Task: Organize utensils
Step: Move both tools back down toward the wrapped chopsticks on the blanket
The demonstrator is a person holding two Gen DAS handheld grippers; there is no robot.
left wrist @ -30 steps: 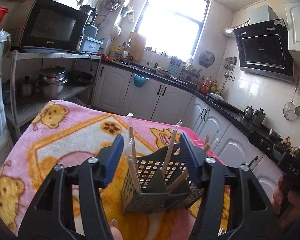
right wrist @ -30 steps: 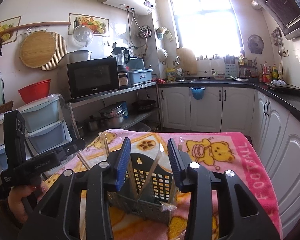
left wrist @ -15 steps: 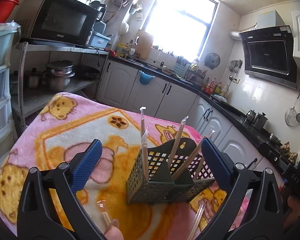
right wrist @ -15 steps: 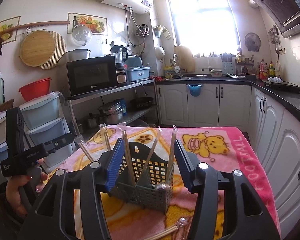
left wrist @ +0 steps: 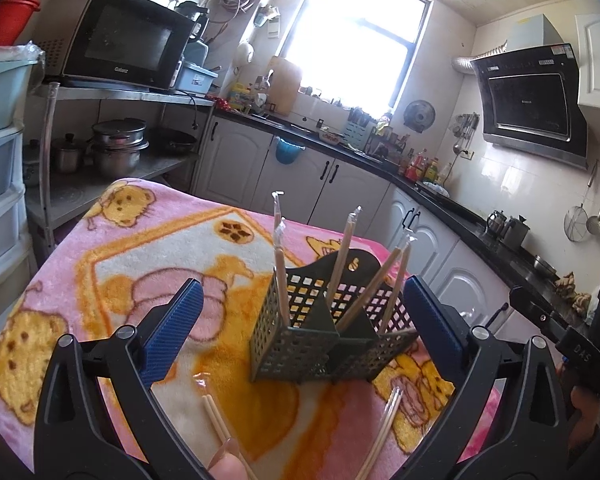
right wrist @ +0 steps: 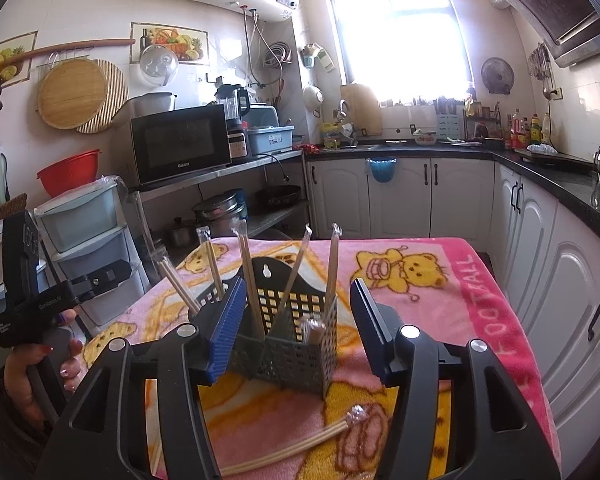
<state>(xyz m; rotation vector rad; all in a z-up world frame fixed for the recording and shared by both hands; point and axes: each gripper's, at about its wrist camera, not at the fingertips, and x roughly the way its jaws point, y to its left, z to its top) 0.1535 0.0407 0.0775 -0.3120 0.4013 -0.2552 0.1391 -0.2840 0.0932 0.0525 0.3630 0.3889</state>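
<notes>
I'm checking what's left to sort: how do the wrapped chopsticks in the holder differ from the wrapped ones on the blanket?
The chopsticks in the holder stand up, leaning at angles; the chopsticks on the blanket lie flat. Those in the grey perforated holder are spread among its compartments; the loose ones lie in front of it, on the pink blanket. Both are pale sticks in clear wrappers, and neither is held by a gripper.

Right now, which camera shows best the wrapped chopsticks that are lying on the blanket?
The right wrist view: the loose chopsticks lie in nearly full length on the blanket, before the basket. The left wrist view shows two loose pairs, cut by the frame's lower edge.
</notes>
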